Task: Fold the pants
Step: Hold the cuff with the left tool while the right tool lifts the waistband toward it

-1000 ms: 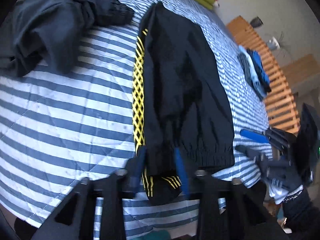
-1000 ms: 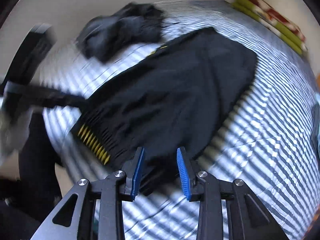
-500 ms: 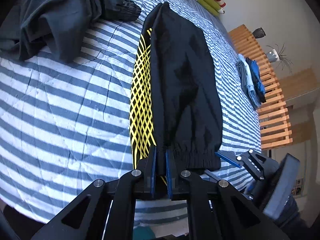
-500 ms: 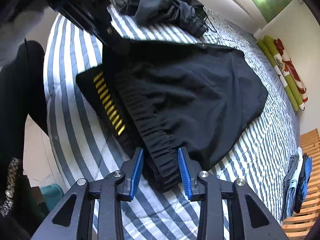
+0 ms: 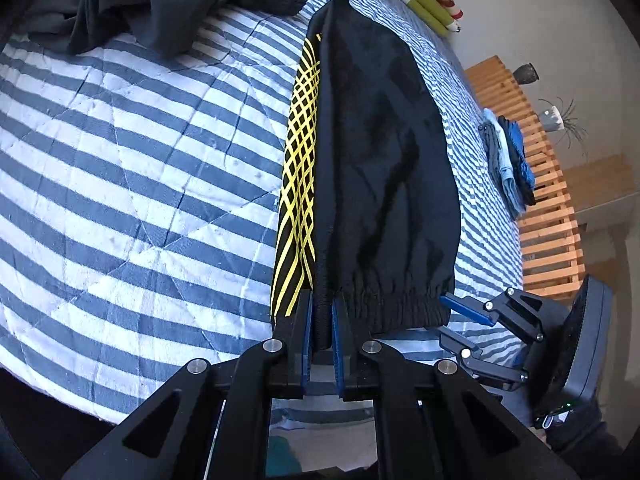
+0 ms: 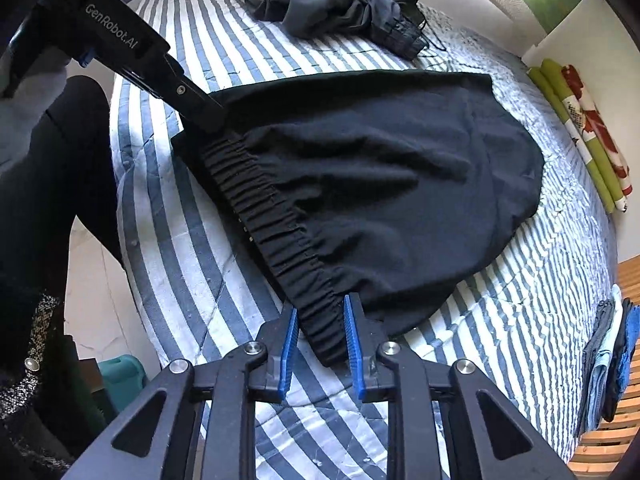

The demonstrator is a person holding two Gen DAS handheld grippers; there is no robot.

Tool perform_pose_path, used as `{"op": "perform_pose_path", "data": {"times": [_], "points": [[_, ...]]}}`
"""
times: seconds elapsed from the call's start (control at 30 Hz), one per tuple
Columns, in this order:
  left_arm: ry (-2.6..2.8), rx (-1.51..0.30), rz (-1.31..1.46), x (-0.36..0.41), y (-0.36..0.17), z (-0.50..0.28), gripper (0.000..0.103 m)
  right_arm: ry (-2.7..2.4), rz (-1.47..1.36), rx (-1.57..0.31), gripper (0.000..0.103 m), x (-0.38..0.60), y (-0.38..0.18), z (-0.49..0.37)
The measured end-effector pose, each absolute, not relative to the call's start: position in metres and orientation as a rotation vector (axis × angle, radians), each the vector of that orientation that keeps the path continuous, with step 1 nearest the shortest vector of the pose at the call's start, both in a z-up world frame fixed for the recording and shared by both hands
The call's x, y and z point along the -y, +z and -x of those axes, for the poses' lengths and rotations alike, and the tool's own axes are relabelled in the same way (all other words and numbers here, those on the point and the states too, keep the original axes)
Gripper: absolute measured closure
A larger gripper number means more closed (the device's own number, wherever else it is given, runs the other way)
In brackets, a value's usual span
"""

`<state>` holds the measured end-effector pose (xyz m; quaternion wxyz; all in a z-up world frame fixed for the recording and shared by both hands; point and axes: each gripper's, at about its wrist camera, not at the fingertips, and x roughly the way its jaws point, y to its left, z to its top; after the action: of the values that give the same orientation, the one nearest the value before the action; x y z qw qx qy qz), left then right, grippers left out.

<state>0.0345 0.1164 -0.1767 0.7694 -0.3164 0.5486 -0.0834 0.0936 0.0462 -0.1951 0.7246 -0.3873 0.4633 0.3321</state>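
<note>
The bed [image 5: 132,168], under its blue-and-white striped quilt, carries my black track pants [image 5: 384,168], which lie flat with their long axis running straight away from me toward the far edge, the yellow lattice side panel [image 5: 298,184] showing along the left. The elastic waistband [image 6: 276,232] is the near end, lying crosswise in front of both my tools at the bed's near edge. My left gripper [image 5: 321,322] has its jaws closed on the waistband's left corner, cloth pinched between the blue pads. My right gripper [image 6: 319,334] has its jaws apart, straddling the waistband's right corner without yet pinching it; the fabric sits between the pads, touching neither that I can tell. So the right hand is the one with work to do, I judge: close on that corner, then both can carry the waist end away along the pants' length. A dark crumpled garment [image 5: 132,4] lies well apart at the far left.
</note>
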Motion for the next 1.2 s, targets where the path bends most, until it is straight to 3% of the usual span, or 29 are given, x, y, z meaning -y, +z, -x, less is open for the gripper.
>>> {"op": "perform_pose_path", "data": {"times": [0.17, 0.3, 0.4, 0.63, 0.7, 0.8, 0.87, 0.97, 1.1, 1.2], "points": [[-0.184, -1.169, 0.594, -0.118, -0.154, -0.043, 0.084, 0.78, 0.64, -1.064, 0.082, -0.031, -0.17, -0.115], [-0.168, -1.108, 0.513, -0.121, -0.124, -0.068, 0.063, 0.729, 0.333, -1.055, 0.072, 0.004, -0.139, -0.154], [-0.213, -1.082, 0.498, -0.12, -0.106, -0.088, 0.063, 0.728, 0.159, -1.066, 0.072, 0.029, -0.131, -0.175], [-0.205, -1.182, 0.446, -0.106, -0.117, -0.079, 0.063, 0.752, 0.311, -1.102, 0.072, 0.014, -0.154, -0.154], [-0.182, -1.215, 0.437, -0.102, -0.126, -0.076, 0.056, 0.767, 0.357, -1.108, 0.072, 0.008, -0.159, -0.144], [-0.14, -1.248, 0.4, -0.096, -0.14, -0.074, 0.061, 0.799, 0.411, -1.1, 0.072, 0.002, -0.16, -0.131], [-0.13, -1.259, 0.403, -0.097, -0.15, -0.072, 0.076, 0.786, 0.373, -1.086, 0.072, 0.007, -0.152, -0.134], [-0.123, -1.259, 0.426, -0.101, -0.161, -0.065, 0.087, 0.723, 0.306, -1.066, 0.072, 0.014, -0.146, -0.148], [-0.122, -1.235, 0.426, -0.1, -0.162, -0.055, 0.091, 0.726, 0.353, -1.135, 0.072, -0.002, -0.172, -0.155], [-0.117, -1.208, 0.463, -0.102, -0.16, -0.054, 0.087, 0.723, 0.449, -1.156, 0.072, -0.013, -0.195, -0.145]]}}
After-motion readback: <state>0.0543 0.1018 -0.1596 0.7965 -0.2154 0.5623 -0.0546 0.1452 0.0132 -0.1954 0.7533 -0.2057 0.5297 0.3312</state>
